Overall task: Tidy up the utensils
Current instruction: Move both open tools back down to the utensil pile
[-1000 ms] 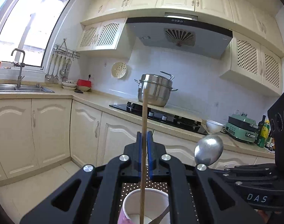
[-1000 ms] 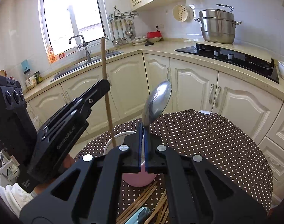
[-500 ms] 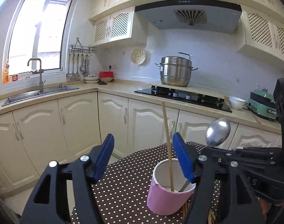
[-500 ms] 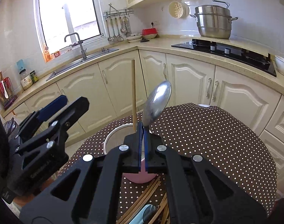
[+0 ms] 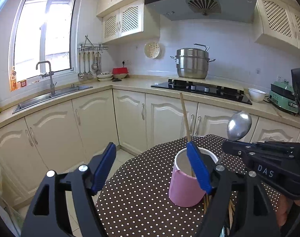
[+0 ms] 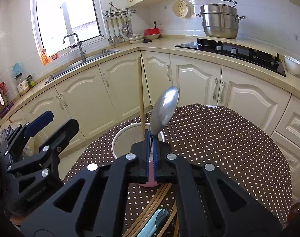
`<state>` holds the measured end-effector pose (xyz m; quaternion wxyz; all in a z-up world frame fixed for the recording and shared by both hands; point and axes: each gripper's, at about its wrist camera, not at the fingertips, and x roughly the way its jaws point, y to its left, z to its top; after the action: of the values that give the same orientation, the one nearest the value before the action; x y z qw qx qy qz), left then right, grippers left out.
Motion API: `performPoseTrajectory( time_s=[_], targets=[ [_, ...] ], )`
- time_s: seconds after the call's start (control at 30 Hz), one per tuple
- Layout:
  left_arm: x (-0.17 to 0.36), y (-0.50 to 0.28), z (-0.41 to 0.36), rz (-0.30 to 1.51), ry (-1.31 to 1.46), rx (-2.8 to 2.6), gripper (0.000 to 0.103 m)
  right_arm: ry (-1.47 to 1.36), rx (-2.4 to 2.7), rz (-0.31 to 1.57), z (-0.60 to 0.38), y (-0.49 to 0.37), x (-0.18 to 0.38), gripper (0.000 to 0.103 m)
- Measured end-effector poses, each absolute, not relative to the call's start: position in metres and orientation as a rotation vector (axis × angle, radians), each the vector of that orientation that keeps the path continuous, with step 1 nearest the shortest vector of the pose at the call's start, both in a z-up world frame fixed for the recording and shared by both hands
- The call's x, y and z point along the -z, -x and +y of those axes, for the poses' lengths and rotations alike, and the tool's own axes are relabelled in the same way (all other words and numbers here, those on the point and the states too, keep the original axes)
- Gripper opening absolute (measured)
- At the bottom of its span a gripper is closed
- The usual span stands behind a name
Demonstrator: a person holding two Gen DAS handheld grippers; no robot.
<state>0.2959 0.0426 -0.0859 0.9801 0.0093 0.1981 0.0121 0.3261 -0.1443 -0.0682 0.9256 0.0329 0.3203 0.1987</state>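
A pink cup [image 5: 184, 191] with a white inside stands on the dotted table [image 5: 138, 187]; it also shows in the right wrist view [image 6: 120, 141]. A wooden chopstick [image 5: 184, 116] stands in it, also seen in the right wrist view [image 6: 141, 96]. My left gripper [image 5: 152, 167] is open and empty, just left of the cup, its right finger in front of the cup. My right gripper [image 6: 150, 156] is shut on a metal spoon [image 6: 165, 109], bowl up, over the cup; the spoon shows in the left wrist view [image 5: 238, 126].
More chopsticks [image 6: 150, 203] and a light blue utensil [image 6: 155, 219] lie on the table under my right gripper. Cream cabinets [image 5: 90, 122], a sink [image 5: 51, 96], a stove [image 5: 201, 89] and a steel pot [image 5: 191, 63] ring the room behind the table.
My left gripper opened, let go of the chopstick into the cup and drew back to the left. My right gripper kept holding the spoon over the cup.
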Motion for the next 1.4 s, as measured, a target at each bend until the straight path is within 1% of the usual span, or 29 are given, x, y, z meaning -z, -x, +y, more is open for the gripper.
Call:
performPoseTrajectory(
  time_s=[0.07,0.1,0.13,0.17,0.2,0.37,0.53,0.77,0.97,1.17,1.4],
  targets=[
    [0.084,-0.292,0.044,0.404,-0.011,-0.02,0.073,-0.066,-0.403,0.655,-0.145,-0.323,0.067,0.004],
    [0.083,-0.29,0.044,0.406,-0.007,-0.017,0.073,-0.068,-0.4,0.652,-0.146,-0.321,0.066,0.008],
    [0.082,-0.288,0.045,0.409,-0.003,-0.013,0.074,-0.071,-0.396,0.644,-0.147,-0.318,0.064,0.028],
    [0.082,-0.285,0.045,0.412,-0.002,-0.012,0.074,-0.073,-0.392,0.634,-0.147,-0.315,0.062,0.044],
    [0.082,-0.284,0.046,0.415,-0.003,-0.012,0.074,-0.079,-0.386,0.612,-0.149,-0.311,0.06,0.065],
    [0.082,-0.278,0.047,0.447,0.008,-0.009,0.074,-0.081,-0.381,0.599,-0.156,-0.301,0.052,0.065],
    [0.095,-0.276,0.046,0.554,0.026,0.055,0.074,-0.09,-0.351,0.599,-0.174,-0.289,0.053,0.065],
    [0.14,-0.281,0.028,0.771,-0.009,0.172,0.074,-0.089,-0.303,0.654,-0.203,-0.267,0.078,0.065],
    [0.181,-0.279,0.0,0.907,-0.111,0.243,0.074,-0.086,-0.275,0.724,-0.223,-0.248,0.112,0.066],
    [0.209,-0.279,-0.019,0.973,-0.212,0.224,0.074,-0.116,-0.275,0.79,-0.238,-0.234,0.142,0.067],
    [0.219,-0.278,-0.029,0.984,-0.235,0.219,0.074,-0.137,-0.289,0.827,-0.244,-0.229,0.155,0.067]
  ],
)
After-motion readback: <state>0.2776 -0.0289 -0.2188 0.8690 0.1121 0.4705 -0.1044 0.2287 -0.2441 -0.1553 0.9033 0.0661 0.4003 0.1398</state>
